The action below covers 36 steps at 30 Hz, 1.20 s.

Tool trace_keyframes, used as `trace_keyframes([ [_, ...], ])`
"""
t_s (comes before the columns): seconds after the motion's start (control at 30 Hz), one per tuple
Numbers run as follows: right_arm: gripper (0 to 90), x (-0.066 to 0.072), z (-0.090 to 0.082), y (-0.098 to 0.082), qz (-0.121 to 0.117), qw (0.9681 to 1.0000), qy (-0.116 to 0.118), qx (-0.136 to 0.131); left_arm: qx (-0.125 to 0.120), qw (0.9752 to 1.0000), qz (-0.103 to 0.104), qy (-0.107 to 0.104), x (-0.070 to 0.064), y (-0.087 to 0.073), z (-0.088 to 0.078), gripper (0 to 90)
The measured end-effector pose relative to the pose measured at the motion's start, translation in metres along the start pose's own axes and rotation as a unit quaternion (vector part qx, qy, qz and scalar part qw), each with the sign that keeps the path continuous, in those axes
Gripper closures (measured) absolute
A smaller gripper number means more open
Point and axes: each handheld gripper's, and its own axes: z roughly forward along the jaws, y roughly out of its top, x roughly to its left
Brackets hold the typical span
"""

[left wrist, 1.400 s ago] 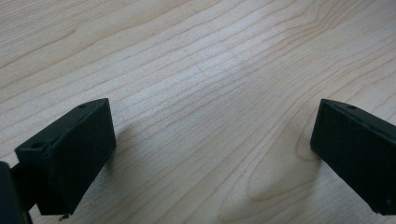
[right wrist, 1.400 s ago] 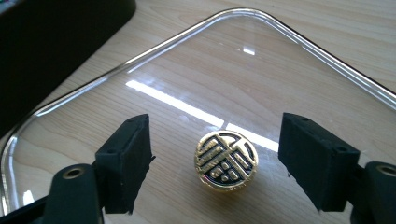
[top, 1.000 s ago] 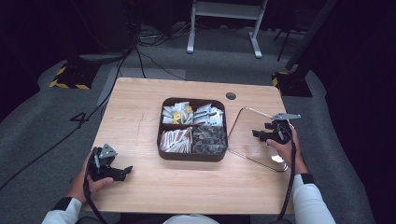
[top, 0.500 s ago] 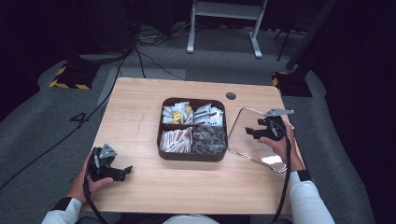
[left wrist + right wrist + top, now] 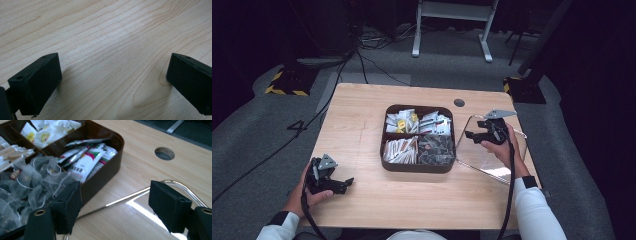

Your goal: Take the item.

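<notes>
- Our right tongs (image 5: 476,135), wide open and empty above the clear lid (image 5: 499,165), could snag tea bags (image 5: 30,187) in the tray (image 5: 447,167) just ahead.
- Our left tongs (image 5: 343,183) rest open, empty, on the table (image 5: 107,37).

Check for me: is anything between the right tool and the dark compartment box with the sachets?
Nothing visible blocks it. The right tool hovers with jaws open just right of the box, above the clear lid lying flat on the table. In the right gripper view, the box wall sits directly ahead.

Clear lid (image 5: 492,155) with metal rim, flat on table, just right of dark compartment box (image 5: 418,138)
</notes>
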Motion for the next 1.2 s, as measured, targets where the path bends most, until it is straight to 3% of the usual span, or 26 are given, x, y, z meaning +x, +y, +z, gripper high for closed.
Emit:
trace_keyframes([
  [0.2,29.6,0.012,0.007,0.022,-0.014,0.9998,0.003,-0.016,-0.002,1.0,-0.001,0.002,0.0,0.0,0.0,0.3],
  [0.33,29.9,0.018,0.011,0.034,-0.008,0.9995,0.01,-0.03,-0.001,1.0,0.0,0.0,0.0,0.0,0.0,0.3],
  [0.53,29.5,0.026,0.023,0.048,-0.019,0.9991,0.025,-0.027,-0.001,1.0,0.001,-0.001,0.0,0.0,0.0,0.3],
  [0.87,29.5,0.05,0.06,0.069,-0.038,0.9985,0.039,0.002,-0.003,1.0,0.0,0.001,0.0,0.0,0.0,0.4],
  [0.97,29.1,0.053,0.075,0.07,-0.036,0.9986,0.033,0.023,0.0,1.0,0.0,0.0,0.0,-0.001,0.0,0.4],
  [1.2,28.2,0.056,0.1,0.075,-0.013,0.9985,0.033,0.042,-0.001,1.0,-0.001,0.002,0.0,-0.001,-0.001,0.4],
])
